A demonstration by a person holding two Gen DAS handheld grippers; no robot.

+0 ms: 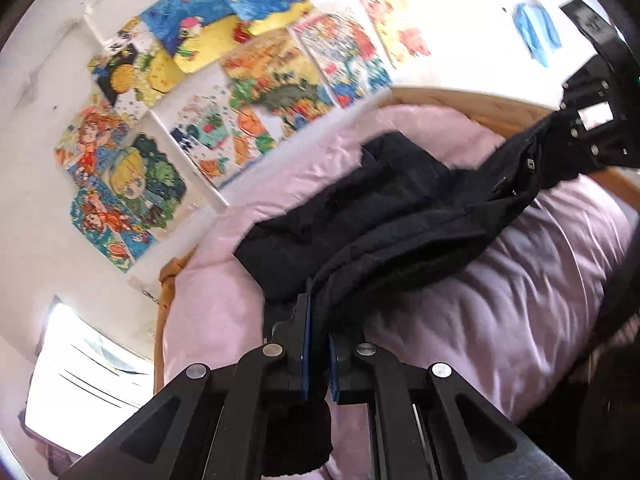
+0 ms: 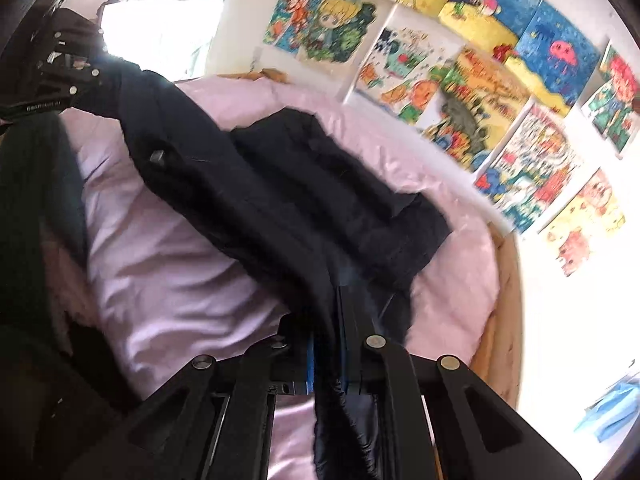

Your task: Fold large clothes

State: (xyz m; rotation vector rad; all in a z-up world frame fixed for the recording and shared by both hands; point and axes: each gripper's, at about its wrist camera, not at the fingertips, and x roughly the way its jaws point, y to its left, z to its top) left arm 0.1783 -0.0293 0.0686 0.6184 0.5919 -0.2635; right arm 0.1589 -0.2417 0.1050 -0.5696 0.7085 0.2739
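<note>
- Black fabric is what both claws pinch: a large dark garment (image 1: 380, 216) stretched between them above a bed.
- In the left wrist view the left claw (image 1: 318, 344) sits at 6 o'clock, its blue-lined fingers (image 1: 306, 344) pressed onto an edge of the garment; a fuzzy dark end of the cloth hangs below the fingers.
- From there the garment runs up toward 2 o'clock, where the right claw (image 1: 576, 136) grips its other end near the frame's edge. A small grey tag or buckle shows on the cloth close to that claw.
- In the right wrist view the right claw (image 2: 340, 344) is at 6 o'clock, closed on the garment (image 2: 280, 200), with cloth draped over and between its fingers.
- The cloth climbs toward 10 o'clock, where the left claw (image 2: 76, 68) holds the far corner in front of a bright window (image 2: 160, 28).
- Part of the garment sags and lies on the pink bedcover (image 1: 500, 300), roughly at the middle of both views; the held ends are lifted off it.
- The bedcover (image 2: 168, 256) is smooth, shiny and wrinkled, lying inside a wooden bed frame (image 1: 460, 98).
- Colourful children's drawings (image 1: 256, 60) cover the white wall from 9 to 12 o'clock in the left view, and drawings (image 2: 480, 80) sit from 12 to 3 o'clock in the right view.
- A blue cloth-like item (image 1: 536, 32) hangs on the wall near 1 o'clock in the left view; what it is cannot be told.
</note>
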